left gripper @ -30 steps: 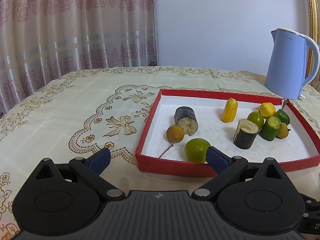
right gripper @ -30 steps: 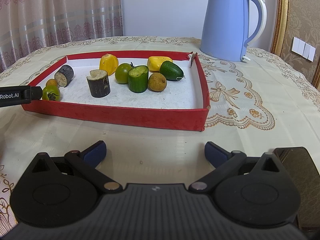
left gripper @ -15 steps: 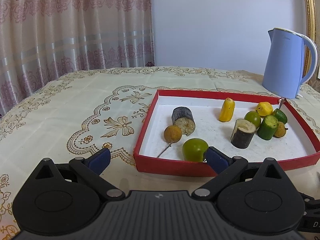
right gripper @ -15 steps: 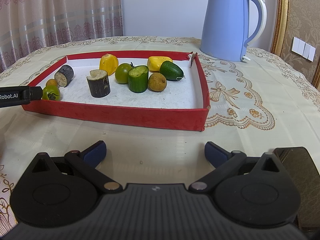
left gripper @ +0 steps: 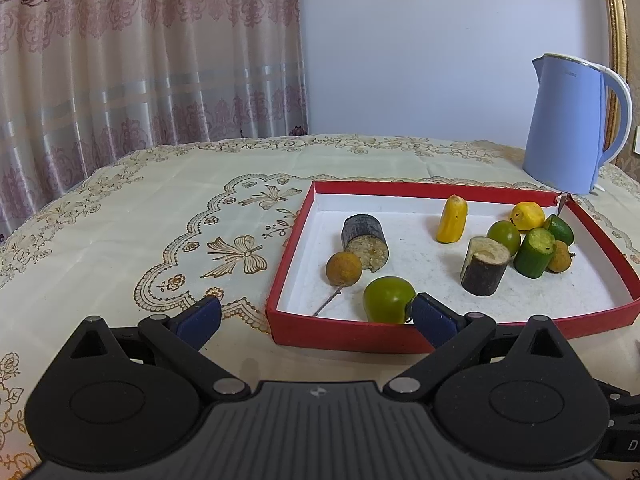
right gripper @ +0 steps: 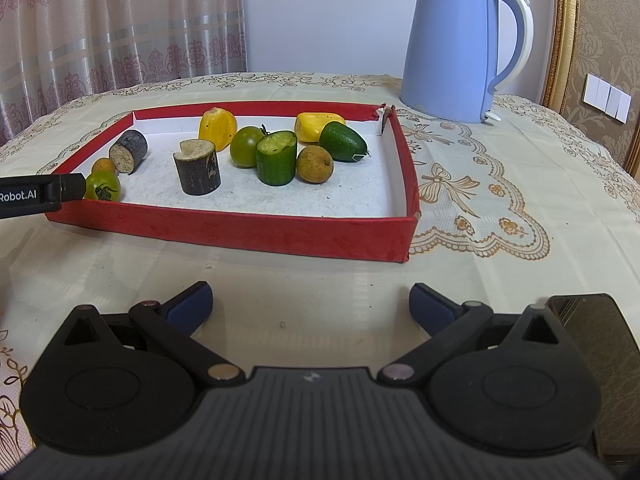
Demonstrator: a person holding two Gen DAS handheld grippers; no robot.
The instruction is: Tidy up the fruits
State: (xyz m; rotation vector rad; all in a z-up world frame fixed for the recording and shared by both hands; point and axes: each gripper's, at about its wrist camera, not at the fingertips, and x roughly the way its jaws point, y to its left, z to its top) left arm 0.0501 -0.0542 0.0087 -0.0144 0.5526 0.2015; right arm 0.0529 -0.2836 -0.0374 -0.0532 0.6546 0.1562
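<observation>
A red tray (left gripper: 344,332) (right gripper: 248,229) with a white floor holds several fruits. Near its front left corner lie a green tomato (left gripper: 387,299) (right gripper: 102,186), a brown longan (left gripper: 344,268) and a dark cane piece (left gripper: 365,237). Further right are an upright cane piece (right gripper: 197,166), a cucumber chunk (right gripper: 276,157), two yellow fruits, another green tomato, a longan and a green avocado (right gripper: 343,141). My left gripper (left gripper: 316,316) is open and empty, just outside the tray's front left corner; its right fingertip overlaps the green tomato in view. My right gripper (right gripper: 310,304) is open and empty over the cloth in front of the tray.
A blue electric kettle (right gripper: 460,48) (left gripper: 568,124) stands behind the tray's far right corner. A dark flat object (right gripper: 588,344) lies at the right gripper's right side. The embroidered tablecloth (left gripper: 140,216) covers the table; curtains hang behind on the left.
The left gripper has drawn back slightly from the tray, so the tray sits a little further off and more to the right in view. The right gripper has not moved.
</observation>
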